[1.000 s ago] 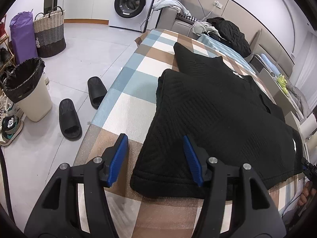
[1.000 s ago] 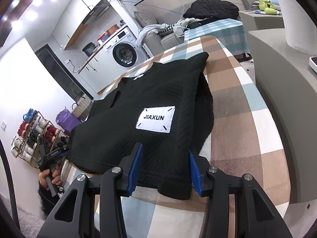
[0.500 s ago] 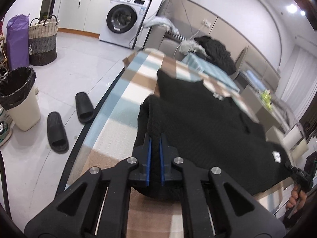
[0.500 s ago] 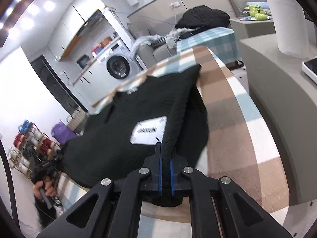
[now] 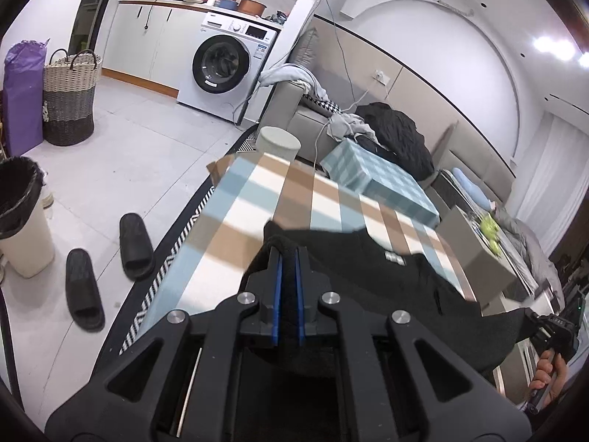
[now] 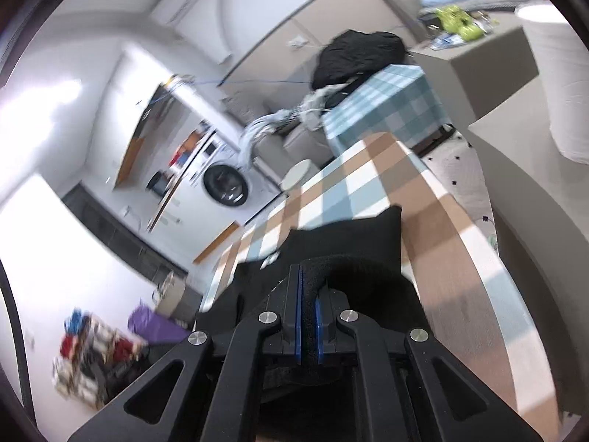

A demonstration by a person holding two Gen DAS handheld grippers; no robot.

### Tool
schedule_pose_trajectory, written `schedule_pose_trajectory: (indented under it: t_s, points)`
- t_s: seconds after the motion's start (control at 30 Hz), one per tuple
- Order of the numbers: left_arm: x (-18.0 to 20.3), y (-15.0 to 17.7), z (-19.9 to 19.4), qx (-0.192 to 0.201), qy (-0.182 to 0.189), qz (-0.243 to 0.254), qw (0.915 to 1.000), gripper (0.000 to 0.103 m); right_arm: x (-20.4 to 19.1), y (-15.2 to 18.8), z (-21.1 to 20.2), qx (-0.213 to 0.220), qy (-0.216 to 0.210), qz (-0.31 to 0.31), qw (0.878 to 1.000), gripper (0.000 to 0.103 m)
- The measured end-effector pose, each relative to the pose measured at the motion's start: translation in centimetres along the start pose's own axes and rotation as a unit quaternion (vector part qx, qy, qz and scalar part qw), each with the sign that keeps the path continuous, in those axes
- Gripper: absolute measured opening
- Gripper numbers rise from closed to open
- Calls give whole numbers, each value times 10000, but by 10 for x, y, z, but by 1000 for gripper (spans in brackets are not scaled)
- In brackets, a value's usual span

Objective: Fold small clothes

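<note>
Where checked tablecloth point(image 5: 257, 199) spans table | washing machine point(image 5: 221, 64) behind | both claws clamp black garment point(image 5: 368, 258)

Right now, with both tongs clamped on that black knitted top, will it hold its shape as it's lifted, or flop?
The black textured knit top will probably flop: between the left tongs and the right tongs it already sags in folds. Its thick weave suggests some weight, so the far hem likely drags across the checked tablecloth.

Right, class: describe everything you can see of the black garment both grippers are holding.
The black garment looks like thick textured knit with a small white label near its neck. The left gripper and right gripper each pinch its near edge. That edge is lifted; the far part lies on the checked tablecloth.
</note>
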State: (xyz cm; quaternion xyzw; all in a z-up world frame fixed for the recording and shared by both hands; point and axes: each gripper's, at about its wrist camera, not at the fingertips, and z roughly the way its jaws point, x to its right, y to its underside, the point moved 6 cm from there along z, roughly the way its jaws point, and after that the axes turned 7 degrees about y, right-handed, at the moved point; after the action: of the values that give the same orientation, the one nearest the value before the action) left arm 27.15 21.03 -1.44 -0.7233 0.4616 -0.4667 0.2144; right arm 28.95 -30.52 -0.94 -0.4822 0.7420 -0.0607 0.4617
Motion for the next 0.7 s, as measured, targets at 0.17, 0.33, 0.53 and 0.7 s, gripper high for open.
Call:
schedule_pose_trajectory:
  t_s: [0.17, 0.33, 0.53, 0.7]
  points:
    - [-12, -20, 65, -286, -394, -196, 9986, 23, 20, -35, 69, -350, 718, 564, 9952, 14]
    - [-23, -12, 75, -415, -586, -214, 9972, 56, 32, -40, 73, -417, 886, 490, 9940, 38]
    - [-28, 8, 75, -617, -572, -174, 9963, 58, 24, -13, 75, -868, 560, 243, 9943, 43]
    - [-25, 19, 68, -698, -516, -133, 9961, 59, 23, 5, 93, -1192, 612, 310, 9905, 43]
